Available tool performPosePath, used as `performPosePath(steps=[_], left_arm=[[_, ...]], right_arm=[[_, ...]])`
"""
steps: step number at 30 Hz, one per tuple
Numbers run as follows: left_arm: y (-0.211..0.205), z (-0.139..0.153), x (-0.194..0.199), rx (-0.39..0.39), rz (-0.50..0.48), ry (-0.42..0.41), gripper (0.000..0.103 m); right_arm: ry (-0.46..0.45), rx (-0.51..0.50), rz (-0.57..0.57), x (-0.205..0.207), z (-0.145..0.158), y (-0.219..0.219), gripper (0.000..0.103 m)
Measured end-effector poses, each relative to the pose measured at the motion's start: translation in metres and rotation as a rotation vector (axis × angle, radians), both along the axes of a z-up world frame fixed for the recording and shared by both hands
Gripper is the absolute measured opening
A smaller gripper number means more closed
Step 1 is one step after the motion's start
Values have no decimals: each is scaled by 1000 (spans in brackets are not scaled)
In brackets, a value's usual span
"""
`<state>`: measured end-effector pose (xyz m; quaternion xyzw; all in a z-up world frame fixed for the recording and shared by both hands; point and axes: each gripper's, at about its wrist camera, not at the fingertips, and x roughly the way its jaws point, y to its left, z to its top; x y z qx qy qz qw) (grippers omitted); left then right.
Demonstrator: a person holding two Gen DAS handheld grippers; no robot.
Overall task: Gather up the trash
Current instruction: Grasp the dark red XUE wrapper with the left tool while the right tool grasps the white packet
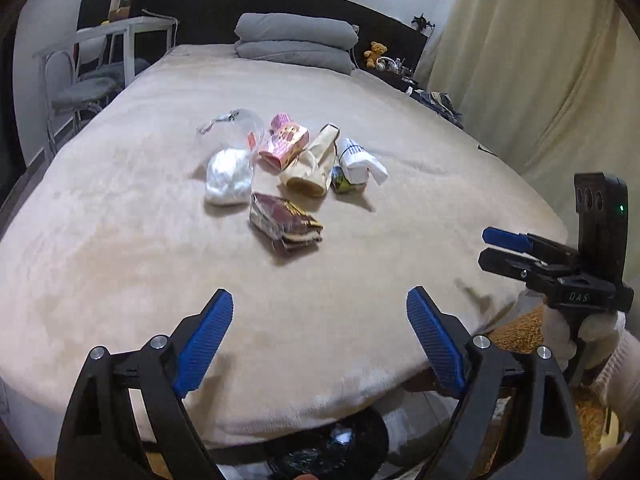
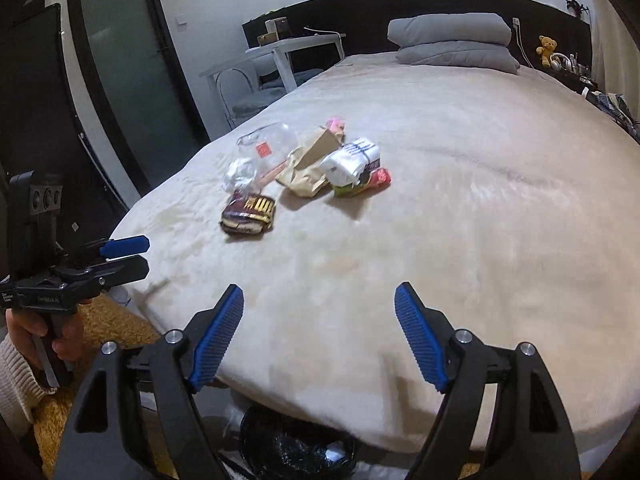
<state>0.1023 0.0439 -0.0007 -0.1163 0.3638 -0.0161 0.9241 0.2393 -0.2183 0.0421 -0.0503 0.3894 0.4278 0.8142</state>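
Several pieces of trash lie in a heap on the beige bed (image 1: 120, 248): a brown snack wrapper (image 1: 285, 224) nearest, a white crumpled tissue (image 1: 229, 178), a clear plastic bag (image 1: 236, 124), a pink carton (image 1: 285, 141), a tan paper bag (image 1: 312, 166) and a white wrapper (image 1: 360, 160). The heap also shows in the right wrist view, with the brown wrapper (image 2: 249, 214) in front. My left gripper (image 1: 320, 308) is open and empty, near the bed's foot. My right gripper (image 2: 319, 304) is open and empty, beside it.
A black bin with a dark liner (image 2: 296, 444) stands on the floor below the bed's foot edge. Grey pillows (image 1: 294, 42) lie at the head. A white desk and chair (image 1: 92, 68) stand left; curtains (image 1: 520, 60) hang right. A brown rug (image 2: 100, 328) covers the floor.
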Motion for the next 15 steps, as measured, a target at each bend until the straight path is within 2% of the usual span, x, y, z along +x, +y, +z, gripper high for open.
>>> performPosePath(steps=[3,5,9,15], left_arm=[[1,-2,22,72,-54,2,96],[2,-7,36,112,-91,19,97],[5,-15,62,168,-163,36,97],[10,-28,91,213,-266,66,97]], right_arm=[[3,7,-20,28,0,10,90],[-11,33,-19,40,2,16,96],[-85,-7,79,55,3,42,98],[-110,-33,186,89,-9,73,98]])
